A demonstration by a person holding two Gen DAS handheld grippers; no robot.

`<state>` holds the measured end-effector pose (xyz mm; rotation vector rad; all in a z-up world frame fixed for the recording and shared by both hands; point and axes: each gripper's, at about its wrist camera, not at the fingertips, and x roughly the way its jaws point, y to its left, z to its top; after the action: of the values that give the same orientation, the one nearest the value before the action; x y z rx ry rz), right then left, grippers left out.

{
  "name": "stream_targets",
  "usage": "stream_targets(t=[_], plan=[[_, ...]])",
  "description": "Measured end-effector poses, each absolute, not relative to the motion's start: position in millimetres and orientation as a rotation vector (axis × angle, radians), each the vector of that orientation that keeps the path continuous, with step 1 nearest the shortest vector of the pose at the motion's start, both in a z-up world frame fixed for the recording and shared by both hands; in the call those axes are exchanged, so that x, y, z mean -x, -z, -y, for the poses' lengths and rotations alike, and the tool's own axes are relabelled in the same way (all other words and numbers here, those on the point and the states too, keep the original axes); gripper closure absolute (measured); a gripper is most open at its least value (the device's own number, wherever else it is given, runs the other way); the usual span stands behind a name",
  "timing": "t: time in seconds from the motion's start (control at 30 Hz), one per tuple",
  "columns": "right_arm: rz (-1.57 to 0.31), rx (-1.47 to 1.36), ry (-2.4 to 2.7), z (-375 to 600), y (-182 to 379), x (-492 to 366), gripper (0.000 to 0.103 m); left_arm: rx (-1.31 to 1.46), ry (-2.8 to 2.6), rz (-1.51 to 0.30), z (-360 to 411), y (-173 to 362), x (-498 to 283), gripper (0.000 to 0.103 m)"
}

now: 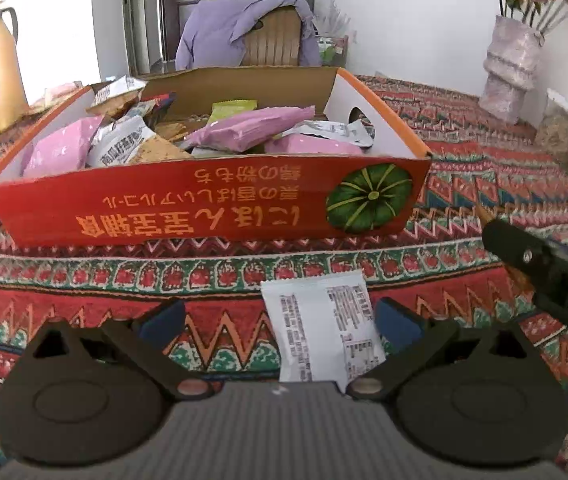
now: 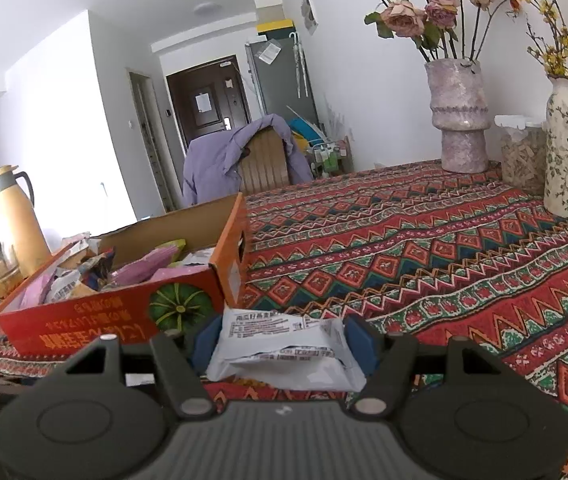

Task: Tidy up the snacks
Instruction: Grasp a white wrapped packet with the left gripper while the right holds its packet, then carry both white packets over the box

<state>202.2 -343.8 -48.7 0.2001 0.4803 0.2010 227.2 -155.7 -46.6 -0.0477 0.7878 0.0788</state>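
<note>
A red cardboard box [image 1: 204, 204] with a pumpkin picture holds several pink, white and green snack packets; it also shows in the right wrist view [image 2: 84, 320]. My left gripper [image 1: 280, 320] is open just above the patterned tablecloth, with a white snack packet [image 1: 319, 328] lying flat between its fingers, close to the right one. My right gripper [image 2: 284, 340] is shut on another white snack packet [image 2: 284, 356], held above the table just right of the box's near corner. The right gripper's body shows in the left wrist view [image 1: 543, 272].
A yellow thermos [image 2: 16, 216] and glasses stand left of the box. Two vases with flowers [image 2: 459, 120] [image 2: 565, 148] and a jar [image 2: 521, 152] stand at the far right of the table. A chair draped in purple cloth [image 2: 244, 156] is behind the table.
</note>
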Motion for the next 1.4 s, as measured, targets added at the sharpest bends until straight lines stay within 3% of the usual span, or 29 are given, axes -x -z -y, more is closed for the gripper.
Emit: stream_targets(t=[0.13, 0.2, 0.3, 0.33, 0.43, 1.4], plan=[[-0.478, -0.196, -0.204, 342, 49, -202, 0.036, 0.037, -0.085, -0.802, 159, 51, -228, 0.001], [-0.480, -0.191, -0.203, 341, 50, -203, 0.036, 0.027, -0.091, -0.805, 160, 54, -228, 0.008], [-0.469, -0.175, -0.202, 339, 52, -201, 0.036, 0.020, -0.070, -0.788, 160, 50, -224, 0.035], [-0.465, -0.168, -0.201, 338, 52, -201, 0.036, 0.018, -0.052, -0.783, 159, 48, -223, 0.050], [-0.466, -0.157, -0.207, 336, 52, -201, 0.036, 0.041, 0.007, -0.785, 154, 45, -221, 0.056], [-0.303, -0.021, -0.284, 284, -5, -184, 0.036, 0.093, 0.013, -0.518, 79, -38, -201, 0.059]])
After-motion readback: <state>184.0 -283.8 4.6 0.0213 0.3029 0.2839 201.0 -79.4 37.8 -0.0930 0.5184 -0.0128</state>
